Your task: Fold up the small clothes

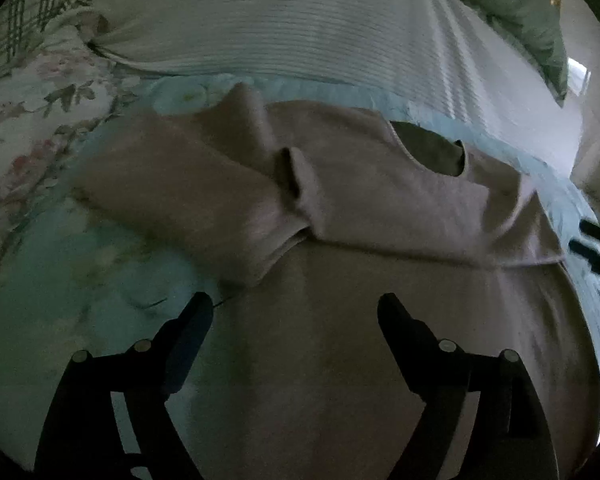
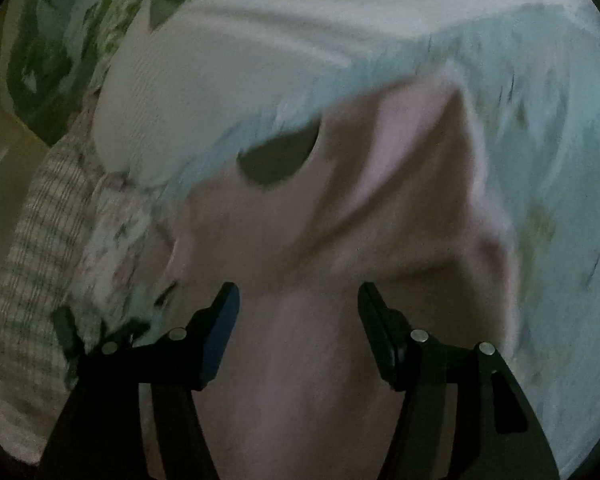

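Pink top [image 1: 380, 208] spread flat on a pale blue floral bedspread [image 1: 80, 264], sleeves folded inward, likely soft, light and limp, best pinched at a hem edge; left gripper [image 1: 296, 308] and right gripper [image 2: 298, 294] both spread wide, empty, above it.

Spread-fingered left tool [image 1: 296, 306] over pink shirt [image 1: 340, 208]

Both views dim, grainy, colours muted. Brightest patch: daylight at far right edge of left wrist view. Near areas fall into shadow; gripper fingers [image 1: 196, 312] read as black silhouettes. Right wrist view heavily motion-blurred, pink garment [image 2: 340, 240] edges smeared. Left view sharper, mildly soft. Strong fisheye curvature, black vignette at corners.
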`<state>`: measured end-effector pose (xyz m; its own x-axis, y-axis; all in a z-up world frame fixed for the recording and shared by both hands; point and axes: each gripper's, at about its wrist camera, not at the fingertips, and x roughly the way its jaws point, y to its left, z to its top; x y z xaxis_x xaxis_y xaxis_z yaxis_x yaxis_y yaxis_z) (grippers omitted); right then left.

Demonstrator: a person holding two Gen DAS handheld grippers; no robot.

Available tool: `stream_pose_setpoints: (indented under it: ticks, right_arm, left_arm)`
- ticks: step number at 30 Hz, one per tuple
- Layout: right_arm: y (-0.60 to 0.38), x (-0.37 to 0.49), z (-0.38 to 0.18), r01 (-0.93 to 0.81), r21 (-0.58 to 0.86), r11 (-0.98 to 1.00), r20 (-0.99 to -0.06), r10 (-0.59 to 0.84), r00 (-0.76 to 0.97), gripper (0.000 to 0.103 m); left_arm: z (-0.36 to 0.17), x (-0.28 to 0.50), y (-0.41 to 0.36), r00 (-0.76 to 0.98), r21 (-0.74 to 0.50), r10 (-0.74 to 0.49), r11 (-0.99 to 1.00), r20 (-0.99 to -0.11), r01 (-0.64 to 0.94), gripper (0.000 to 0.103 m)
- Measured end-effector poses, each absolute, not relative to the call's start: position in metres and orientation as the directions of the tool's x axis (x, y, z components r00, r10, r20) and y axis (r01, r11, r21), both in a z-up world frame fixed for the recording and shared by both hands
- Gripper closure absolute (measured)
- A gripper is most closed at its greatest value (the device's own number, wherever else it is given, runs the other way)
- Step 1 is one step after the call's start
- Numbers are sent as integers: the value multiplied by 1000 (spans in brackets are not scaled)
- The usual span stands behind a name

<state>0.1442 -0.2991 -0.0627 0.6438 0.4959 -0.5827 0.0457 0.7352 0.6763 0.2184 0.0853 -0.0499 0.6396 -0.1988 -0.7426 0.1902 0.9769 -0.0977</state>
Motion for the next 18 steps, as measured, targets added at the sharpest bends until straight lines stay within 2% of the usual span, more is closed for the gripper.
stream_pose_setpoints:
  ticks: [7,10,15,16,17,18]
  right_arm:
    - [-262,122,-78,38,713,700,-585,565,582,40]
    - [-257,116,-80,33,713,700,-590,574,568,40]
    - [-256,115,-83,44,715,698,-594,574,563,40]
    - [-255,116,-83,45,716,697,-594,574,564,40]
    - [-256,115,-83,44,717,696,-592,574,565,40]
    - [-256,115,-83,44,716,697,-593,573,566,40]
  left_arm:
    - [-49,231,85,656,14,-129,978,-744,208,16]
    - [-58,250,72,654,96,-74,971,-753,220,16]
    - [-80,277,73,626,160,20,973,-779,169,17]
    - [-82,280,77,622,157,29,976,-782,152,19]
    - [-83,284,85,617,133,23,982,-786,133,30]
    - [-83,287,94,609,89,-3,989,-793,121,46]
